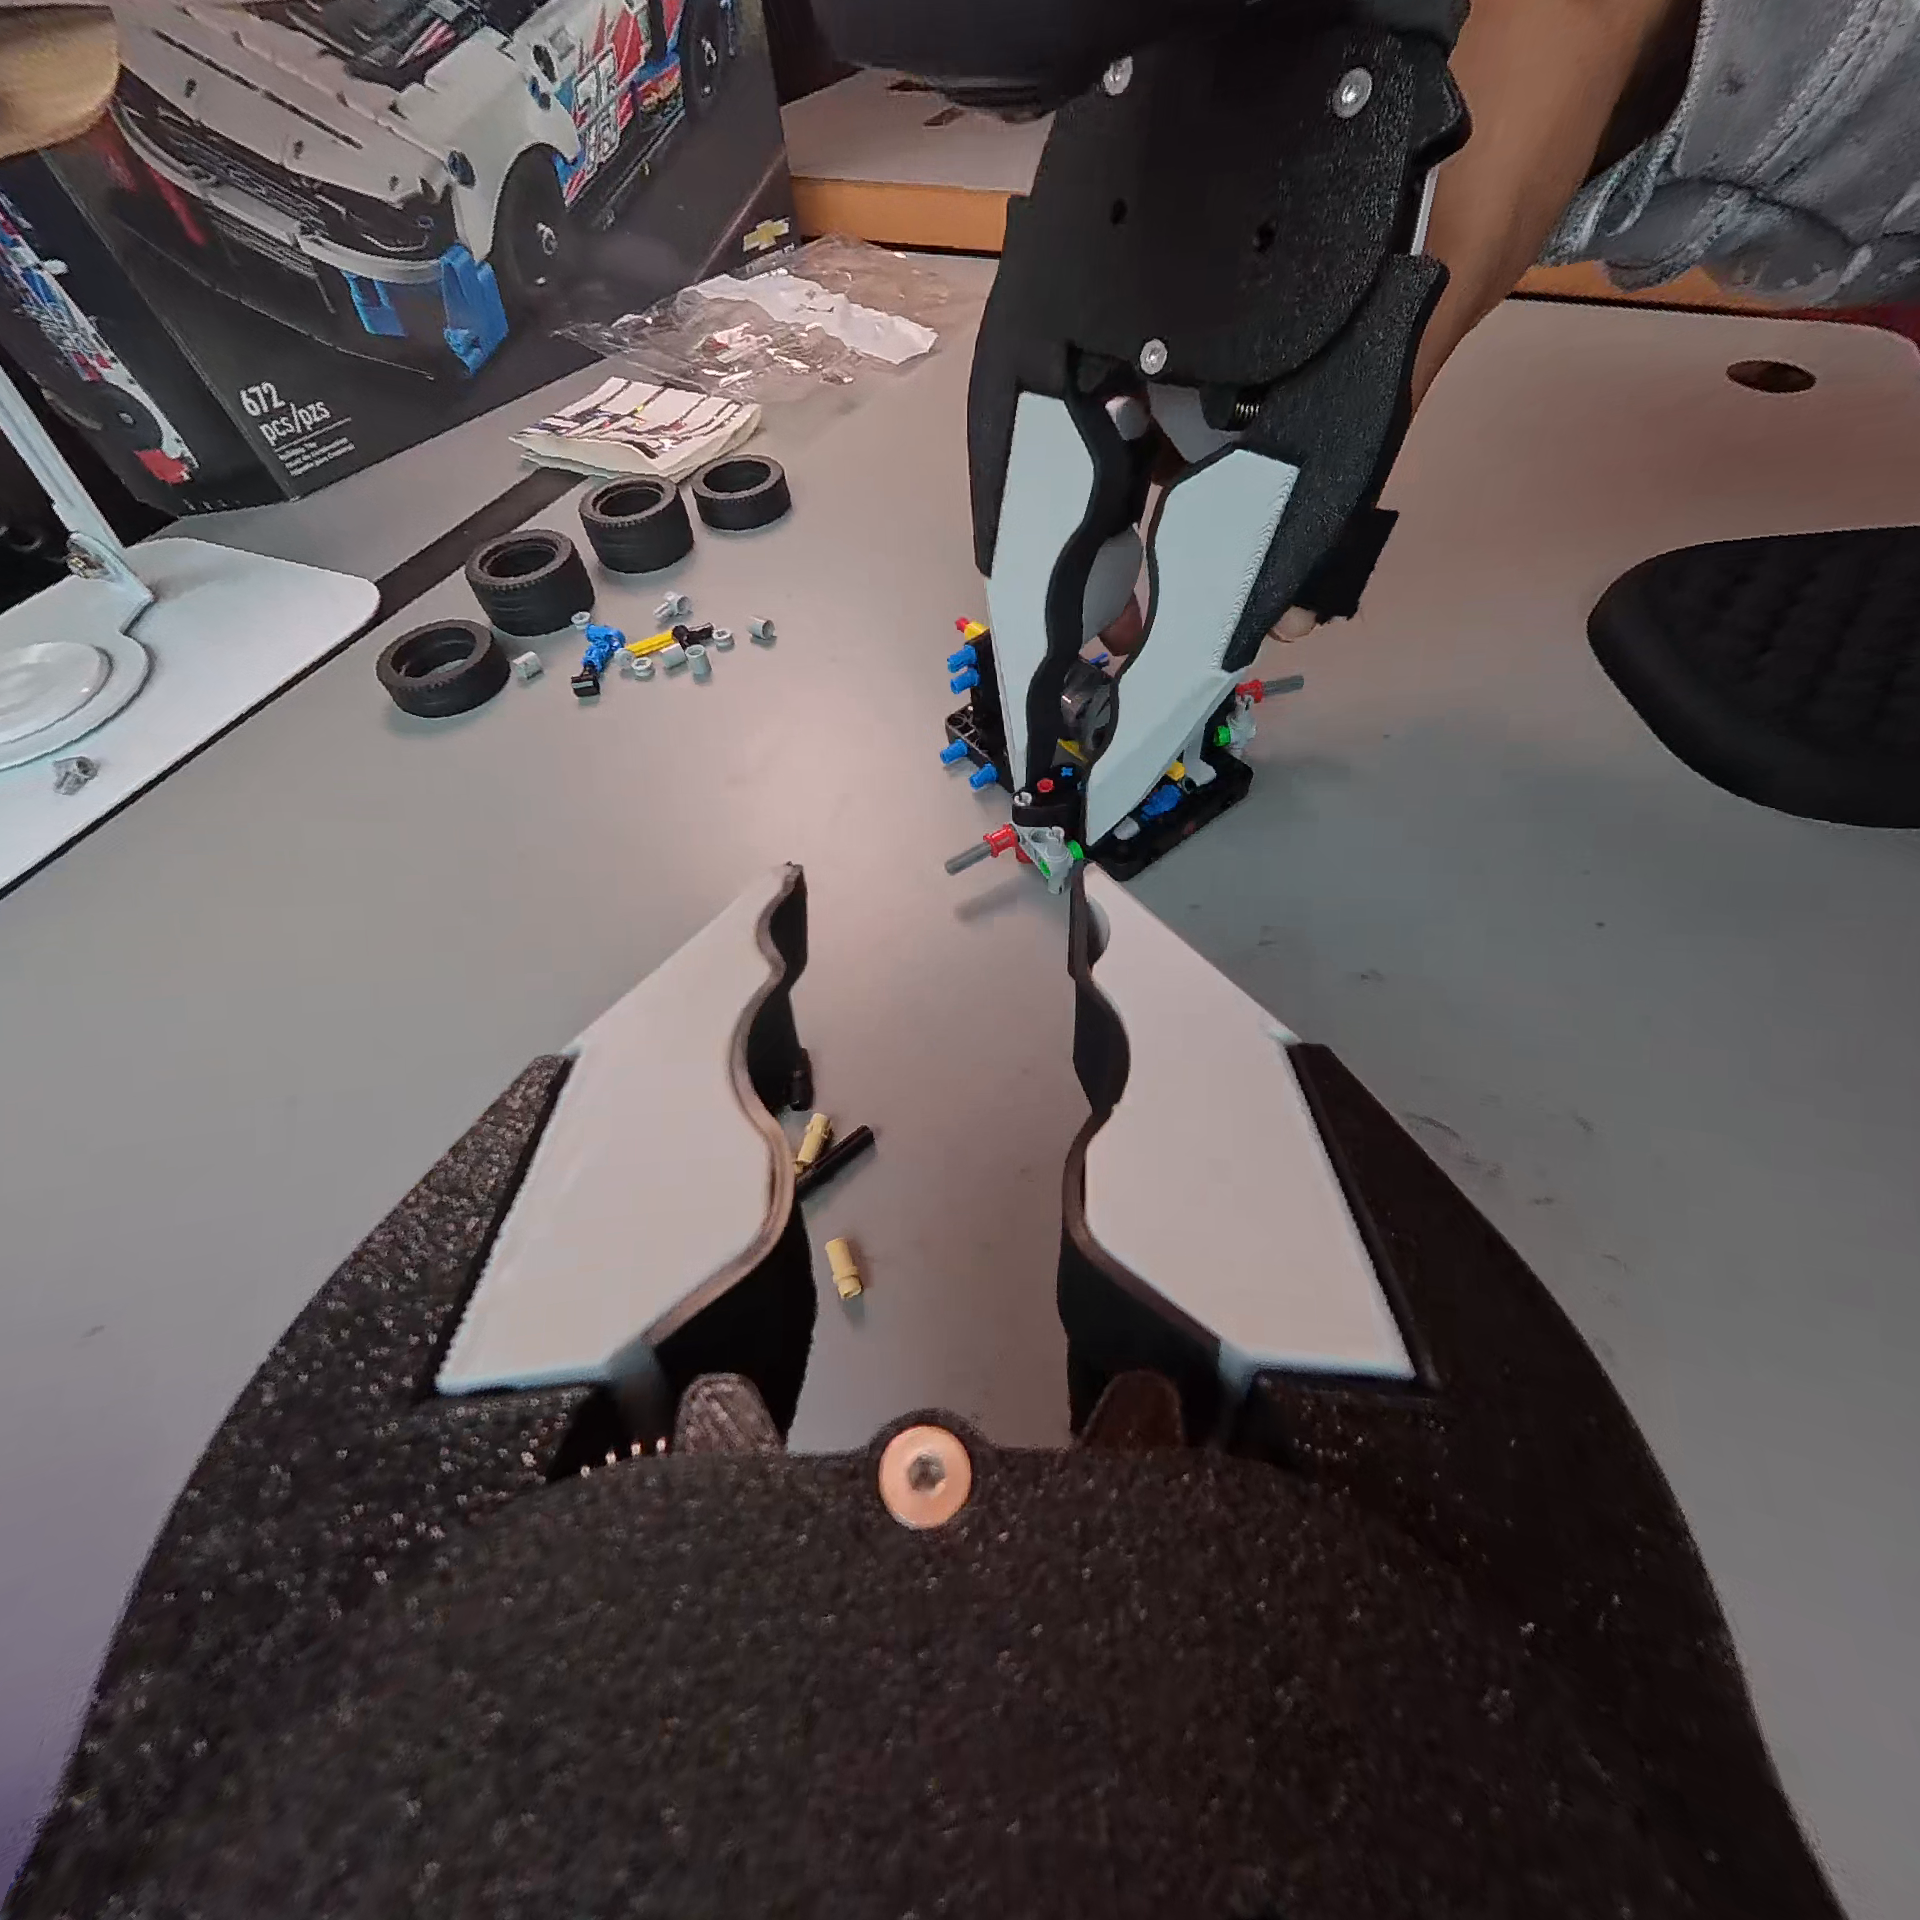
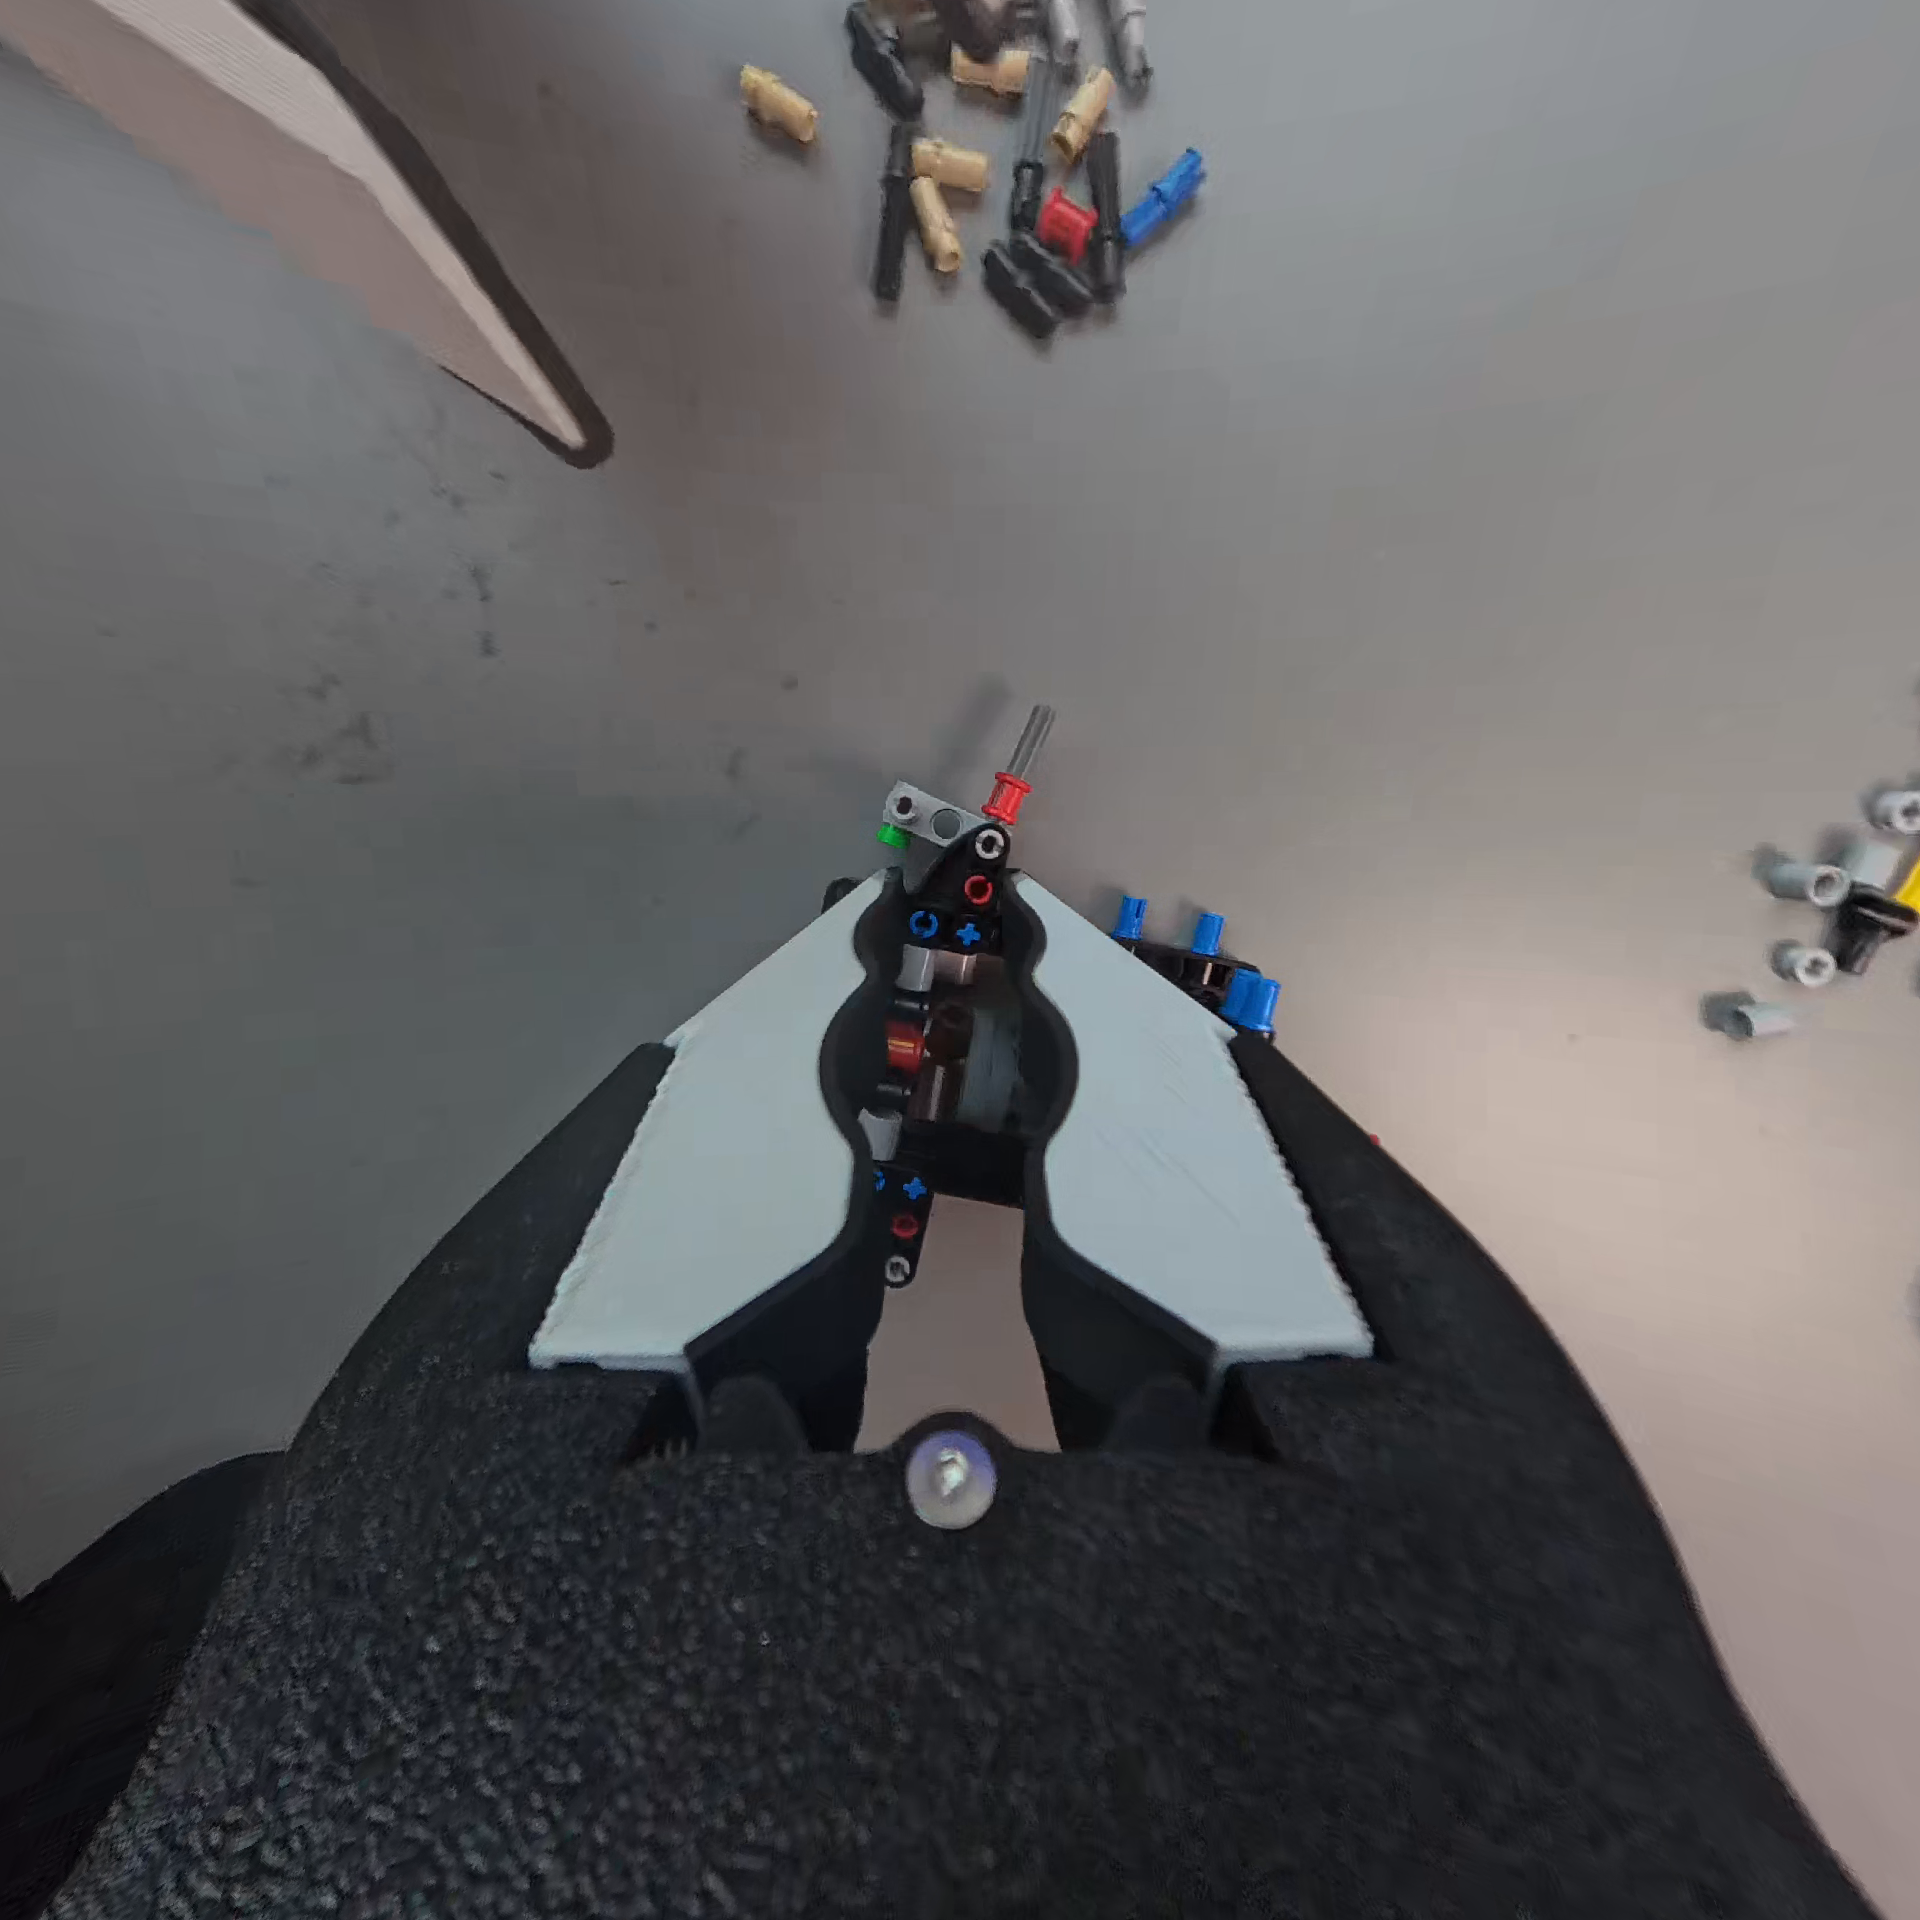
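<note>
1. The right hand-held gripper (image 2: 951, 904) is closed around a black brick assembly (image 2: 951, 1049) standing on the grey table (image 2: 1351, 582).
2. The left hand-held gripper (image 1: 935, 904) hovers with its jaws wide apart and empty, its right fingertip just beside the assembly's grey axle end.
3. Tan pins (image 1: 844, 1265) lie on the table between its fingers.
4. At 10 o'clock in the left wrist view sit four black tyres (image 1: 530, 582), loose small parts (image 1: 665, 649) and a set box (image 1: 395, 229).
5. A parts pile (image 2: 1018, 177) lies at 12 o'clock in the right wrist view.
</note>
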The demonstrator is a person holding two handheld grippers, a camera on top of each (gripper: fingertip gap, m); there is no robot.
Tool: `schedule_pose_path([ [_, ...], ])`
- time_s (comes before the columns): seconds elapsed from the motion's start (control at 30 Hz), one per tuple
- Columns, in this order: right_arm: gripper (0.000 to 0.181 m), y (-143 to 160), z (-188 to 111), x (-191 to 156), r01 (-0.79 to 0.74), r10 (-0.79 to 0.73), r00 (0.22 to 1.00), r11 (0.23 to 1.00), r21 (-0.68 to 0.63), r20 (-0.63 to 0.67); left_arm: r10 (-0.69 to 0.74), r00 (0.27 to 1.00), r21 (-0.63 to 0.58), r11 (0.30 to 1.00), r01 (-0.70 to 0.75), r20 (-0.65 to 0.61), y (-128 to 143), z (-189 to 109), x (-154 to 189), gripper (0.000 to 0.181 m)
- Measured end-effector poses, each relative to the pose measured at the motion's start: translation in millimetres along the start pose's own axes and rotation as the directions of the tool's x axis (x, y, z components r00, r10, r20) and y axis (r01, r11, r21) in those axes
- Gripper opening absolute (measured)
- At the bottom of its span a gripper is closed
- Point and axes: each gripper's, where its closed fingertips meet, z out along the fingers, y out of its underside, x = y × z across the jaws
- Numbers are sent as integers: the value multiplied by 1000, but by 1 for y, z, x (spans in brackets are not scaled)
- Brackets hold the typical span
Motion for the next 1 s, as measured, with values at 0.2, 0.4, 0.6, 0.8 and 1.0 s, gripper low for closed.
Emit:
schedule_pose_path([
  [0.2, 17, -22, -9, -46, 178, -191, 979, 970, 167, 67, 25, 966, -130, 990, -61, -259, 21, 7, 52, 57],
  [0.4, 17, -42, -32, -69, 188, -226, 971, 916, 355, 71, 27, 955, -172, 982, -81, -295, 28, 13, 67, 78],
  [0.6, 17, -40, -33, -74, 171, -213, 974, 911, 376, 72, 43, 952, -103, 992, -77, -302, 14, 11, 73, 65],
  [0.8, 18, -30, -23, -76, 223, -258, 963, 923, 313, 73, 100, 921, -145, 976, -165, -377, 28, 11, 88, 38],
  [1.0, 17, -21, -16, -87, 331, -359, 928, 917, 224, 98, 79, 898, -216, 958, -189, -434, 42, 10, 98, 24],
])
